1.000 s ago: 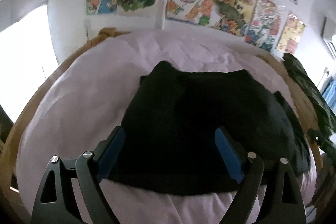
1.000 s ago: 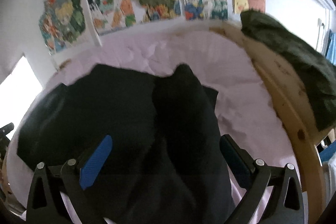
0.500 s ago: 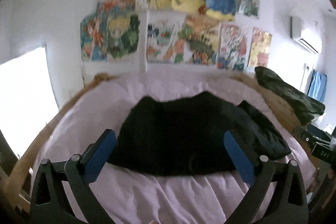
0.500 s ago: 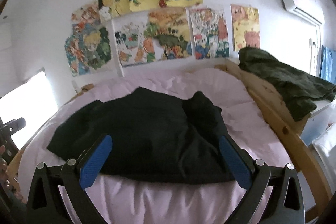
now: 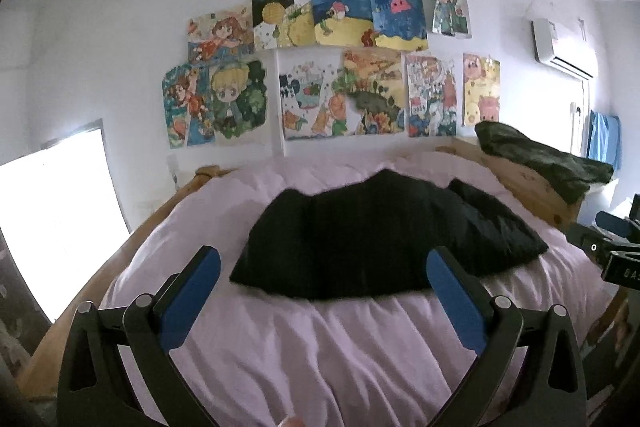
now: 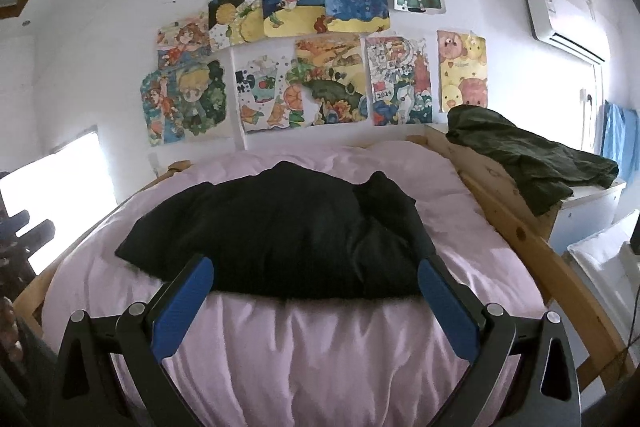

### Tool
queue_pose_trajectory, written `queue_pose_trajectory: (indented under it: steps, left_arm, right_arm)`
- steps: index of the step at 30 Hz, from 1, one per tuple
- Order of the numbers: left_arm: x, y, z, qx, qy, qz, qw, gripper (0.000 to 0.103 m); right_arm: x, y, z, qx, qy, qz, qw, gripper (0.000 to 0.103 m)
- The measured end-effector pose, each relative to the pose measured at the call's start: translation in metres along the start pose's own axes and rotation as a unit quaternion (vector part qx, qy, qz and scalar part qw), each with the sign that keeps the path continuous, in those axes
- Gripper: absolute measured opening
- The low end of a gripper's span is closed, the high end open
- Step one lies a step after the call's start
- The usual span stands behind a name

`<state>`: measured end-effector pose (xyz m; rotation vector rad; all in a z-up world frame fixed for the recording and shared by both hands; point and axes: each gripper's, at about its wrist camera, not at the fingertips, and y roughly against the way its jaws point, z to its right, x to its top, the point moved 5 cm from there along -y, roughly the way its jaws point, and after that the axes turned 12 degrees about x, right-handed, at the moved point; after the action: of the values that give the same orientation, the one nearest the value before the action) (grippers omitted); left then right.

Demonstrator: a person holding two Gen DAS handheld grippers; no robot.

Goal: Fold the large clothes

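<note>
A black garment (image 5: pixel 372 239) lies folded and flat on the pink bed cover (image 5: pixel 320 347); it also shows in the right wrist view (image 6: pixel 288 239), with a thicker folded part at its right side (image 6: pixel 388 227). My left gripper (image 5: pixel 324 267) is open and empty, held back from the garment's near edge. My right gripper (image 6: pixel 316 279) is open and empty, also pulled back from the near edge. Neither gripper touches the cloth.
The wooden bed frame (image 6: pixel 532 251) runs along the right side. A dark green garment (image 6: pixel 528 151) lies on a white unit beyond it. Drawings (image 6: pixel 312 39) cover the wall. A bright window (image 5: pixel 56 223) is at the left. The other gripper's body (image 5: pixel 616 255) shows at the right.
Both grippers have drawn back and up from the garment, which was between the fingers a second ago. The garment now lies farther off, left on the bed.
</note>
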<state>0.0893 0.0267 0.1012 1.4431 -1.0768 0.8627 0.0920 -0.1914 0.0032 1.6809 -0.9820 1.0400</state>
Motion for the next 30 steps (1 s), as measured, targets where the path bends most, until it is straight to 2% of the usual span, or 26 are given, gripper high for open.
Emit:
queue_pose_trajectory:
  steps: [4,8,13,22,30]
  left_arm:
    - [-0.012,0.012,-0.004,0.003,0.009,-0.002,1.0000,0.102]
    - [-0.020,0.022,-0.006,0.026,0.006,0.006,0.9996,0.102]
    - [-0.032,0.018,-0.003,0.025,0.010,-0.026,0.9993,0.102]
    - [-0.046,0.002,0.022,0.038,-0.039,-0.068,0.9962,0.102]
    - [-0.053,-0.008,0.034,0.035,-0.052,-0.088,0.9941,0.102]
  right_arm:
    - [-0.012,0.010,-0.008,0.002,0.012,-0.003,1.000,0.103]
    - [-0.019,0.013,-0.013,0.004,0.020,-0.008,1.000,0.103]
    - [-0.028,0.005,-0.021,0.023,0.025,-0.026,0.999,0.103]
    - [-0.033,-0.002,-0.023,0.030,0.024,-0.038,0.999,0.103]
    - [-0.043,-0.012,-0.022,0.041,0.009,-0.063,0.997,0.103]
